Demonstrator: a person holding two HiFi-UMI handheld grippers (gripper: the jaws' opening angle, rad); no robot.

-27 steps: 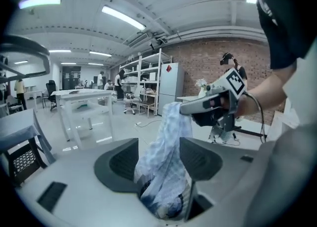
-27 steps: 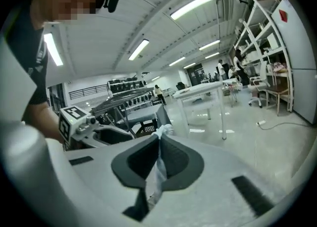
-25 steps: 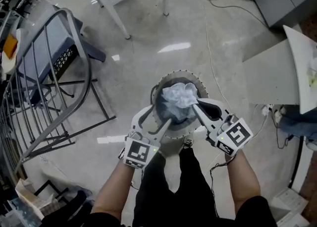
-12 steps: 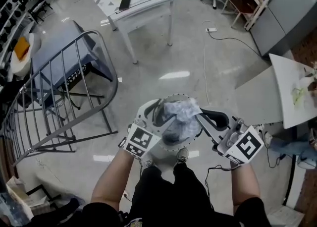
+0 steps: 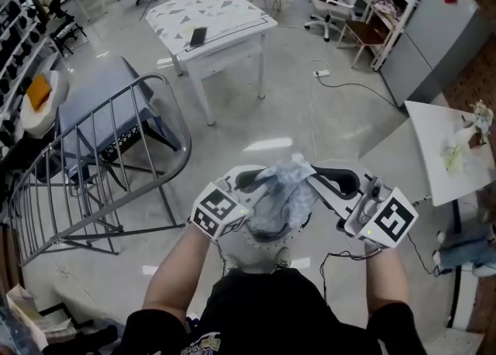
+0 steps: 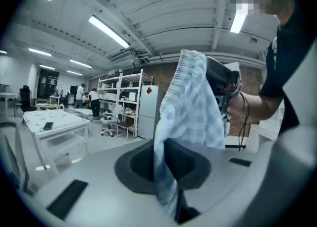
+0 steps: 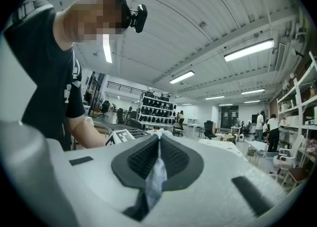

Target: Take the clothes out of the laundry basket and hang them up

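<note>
Light, limp cloth (image 5: 283,191) is pinched by right gripper (image 5: 312,177) and left gripper (image 5: 254,183), whose jaws just closed on it; likely best gripped along its edges.

The left forearm (image 5: 177,272) and the right forearm (image 5: 385,272) are bare and extended forward from the body. The left gripper (image 5: 249,181) is angled inward to the right and the right gripper (image 5: 316,178) inward to the left, so that the tips are brought near each other. The left jaws have just been closing and are pinched on the cloth (image 5: 283,187). The right jaws are clamped tight on a thin fold of the same cloth.
</note>
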